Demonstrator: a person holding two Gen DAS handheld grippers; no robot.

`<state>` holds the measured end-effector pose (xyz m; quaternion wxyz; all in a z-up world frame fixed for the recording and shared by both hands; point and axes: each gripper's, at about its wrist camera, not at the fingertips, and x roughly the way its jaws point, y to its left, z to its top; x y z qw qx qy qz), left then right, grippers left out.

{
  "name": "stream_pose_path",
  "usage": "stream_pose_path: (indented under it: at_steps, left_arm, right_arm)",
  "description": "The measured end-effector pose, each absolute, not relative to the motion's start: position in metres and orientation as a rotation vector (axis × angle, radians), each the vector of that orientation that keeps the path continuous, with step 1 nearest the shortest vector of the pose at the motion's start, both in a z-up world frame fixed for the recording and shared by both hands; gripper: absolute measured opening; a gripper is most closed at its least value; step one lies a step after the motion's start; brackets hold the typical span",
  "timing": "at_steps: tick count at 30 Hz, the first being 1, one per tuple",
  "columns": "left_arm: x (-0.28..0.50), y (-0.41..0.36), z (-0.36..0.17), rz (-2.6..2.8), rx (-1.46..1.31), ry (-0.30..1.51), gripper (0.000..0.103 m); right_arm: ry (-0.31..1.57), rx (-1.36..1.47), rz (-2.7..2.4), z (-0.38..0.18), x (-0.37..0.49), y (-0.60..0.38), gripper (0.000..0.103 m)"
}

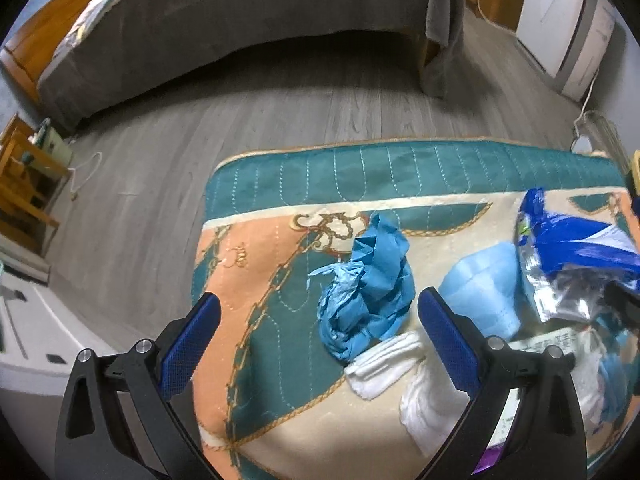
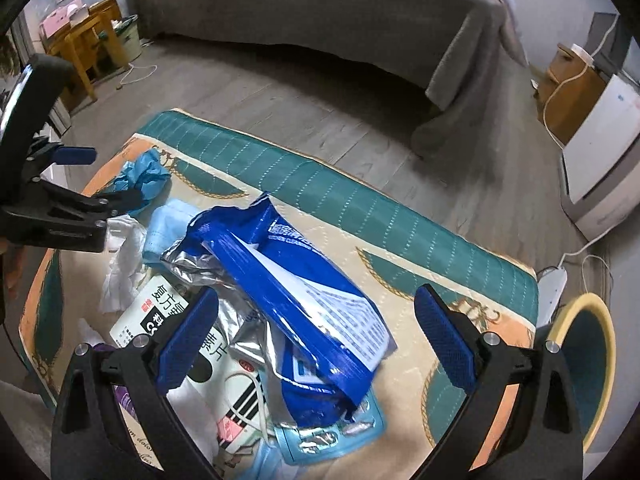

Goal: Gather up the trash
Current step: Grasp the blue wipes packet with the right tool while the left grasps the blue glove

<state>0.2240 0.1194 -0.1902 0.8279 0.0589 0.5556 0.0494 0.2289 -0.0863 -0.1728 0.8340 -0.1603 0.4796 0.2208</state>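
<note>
Both grippers' fingers (image 1: 192, 336) spread wide

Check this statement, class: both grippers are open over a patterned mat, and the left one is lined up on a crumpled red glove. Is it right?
Not quite. The crumpled glove is blue, not red, as the left wrist view shows. The rest stands: the left gripper and right gripper are open over the patterned mat.

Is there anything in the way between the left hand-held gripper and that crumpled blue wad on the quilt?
Nothing visible blocks it. The left hand-held gripper is open, and the crumpled blue wad lies in front of its fingers, with white tissues beside it.
</note>
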Motion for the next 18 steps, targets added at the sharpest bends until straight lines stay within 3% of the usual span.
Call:
stream_pose_path:
  at_steps: [5,7,8,10,12,15,18]
  left_arm:
    - [0.231,0.117,-0.200,0.098,0.154,1.206,0.098]
    - [0.235,0.117,-0.204,0.092,0.150,1.219,0.098]
    - [0.235,0.118,-0.206,0.082,0.137,1.227,0.095]
    - [0.236,0.117,-0.208,0.057,0.123,1.235,0.090]
    - [0.234,0.115,-0.208,0.032,0.121,1.245,0.068]
    - [0.230,0.113,-0.204,0.007,0.120,1.242,0.047]
    - [0.224,0.110,-0.192,-0.002,0.111,1.198,0.043]
  right_arm:
    - [1.044,-0.348,0.480,-0.182,0.235,-0.084,0.085]
    - [1.053,-0.353,0.489,-0.184,0.236,-0.084,0.076]
    - [1.063,-0.349,0.494,-0.186,0.236,-0.083,0.066]
    - [1.074,-0.348,0.500,-0.187,0.235,-0.083,0.066]
    - [1.065,-0.356,0.511,-0.185,0.233,-0.083,0.062]
    - [1.052,-0.356,0.505,-0.179,0.230,-0.085,0.057]
    - [1.029,-0.342,0.494,-0.170,0.225,-0.089,0.055]
